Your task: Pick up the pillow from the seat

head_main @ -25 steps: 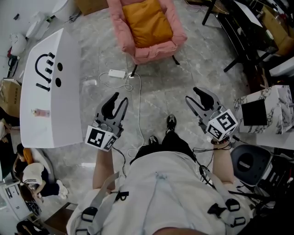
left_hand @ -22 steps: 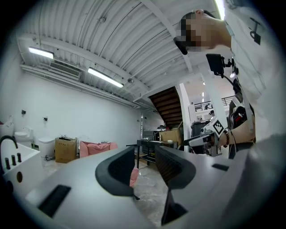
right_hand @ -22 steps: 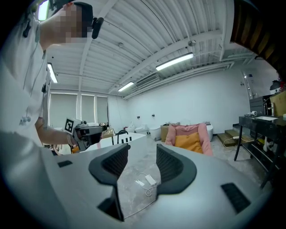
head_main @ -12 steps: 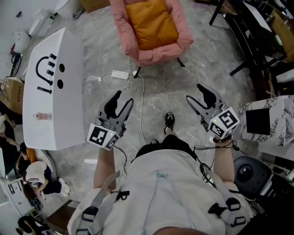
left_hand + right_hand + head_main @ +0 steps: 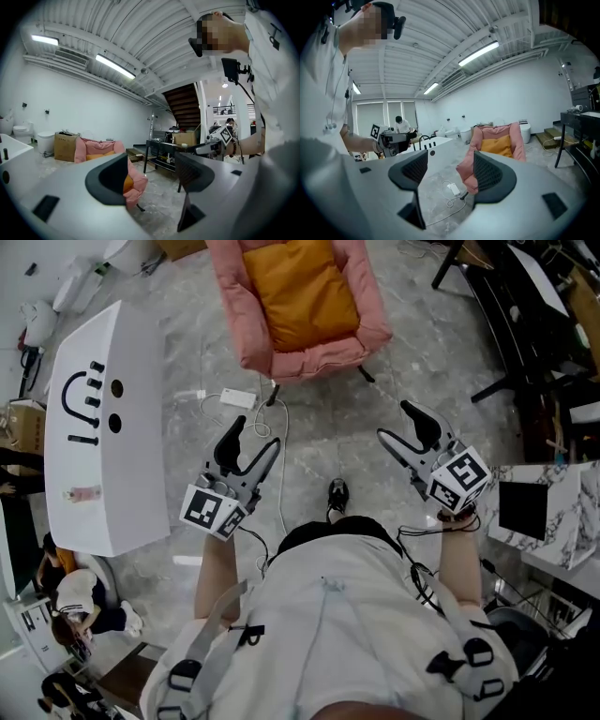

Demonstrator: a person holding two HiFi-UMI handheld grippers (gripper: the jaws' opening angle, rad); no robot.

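An orange pillow (image 5: 298,292) lies on the seat of a pink armchair (image 5: 251,345) at the top of the head view. My left gripper (image 5: 255,434) and right gripper (image 5: 396,421) are held out over the floor, well short of the chair. The jaws of both are opening, and nothing is between them. In the left gripper view the left gripper (image 5: 150,171) points to the right of the armchair (image 5: 89,147). From the right gripper (image 5: 450,171), the pillow (image 5: 498,146) shows upright against the chair back, still far off.
A white table with a black smiley face (image 5: 103,427) stands to the left. A white power adapter (image 5: 239,399) and its cable lie on the marble floor in front of the chair. Black desk legs (image 5: 525,343) and a marble-patterned box (image 5: 553,512) are at the right.
Both grippers' jaws have spread wider. The person has stepped closer to the armchair, and both grippers have moved forward with that step.
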